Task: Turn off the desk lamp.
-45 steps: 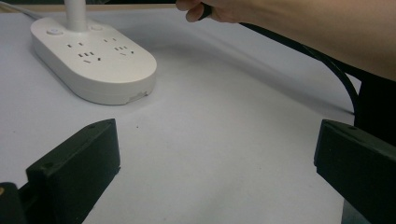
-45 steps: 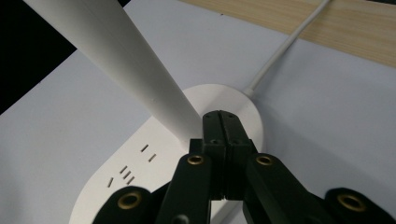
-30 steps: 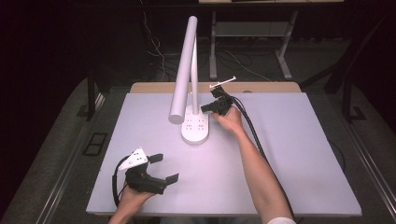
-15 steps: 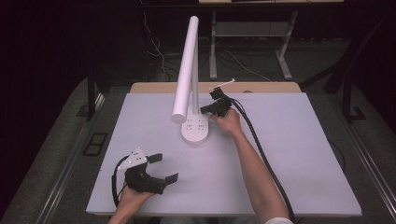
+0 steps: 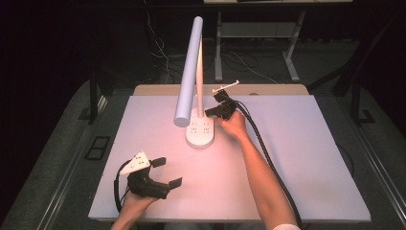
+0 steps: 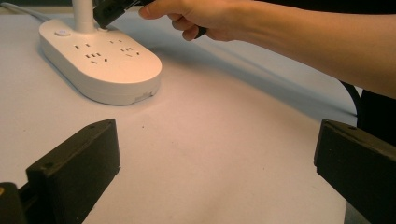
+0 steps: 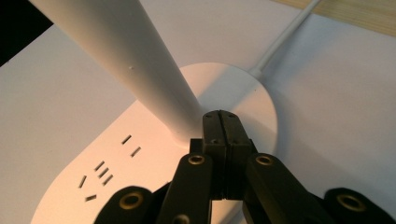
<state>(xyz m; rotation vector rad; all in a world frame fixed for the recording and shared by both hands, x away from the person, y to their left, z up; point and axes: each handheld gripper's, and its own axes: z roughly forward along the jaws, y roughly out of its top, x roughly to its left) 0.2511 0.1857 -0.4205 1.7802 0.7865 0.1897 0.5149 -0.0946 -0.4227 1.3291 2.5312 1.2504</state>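
A desk lamp's base [image 5: 200, 132] stands on the table [image 5: 311, 158] a little toward 12 o'clock from its middle, its stem [image 5: 199, 76] rising at the base's far end and its head [image 5: 188, 72] reaching out above the base toward 6 o'clock. The right tongs [image 5: 213, 111] sit at 3 o'clock of the stem, close against it over the base. The left tongs [image 5: 167, 172] lie at 7 o'clock near the table's front edge, well apart from the lamp.
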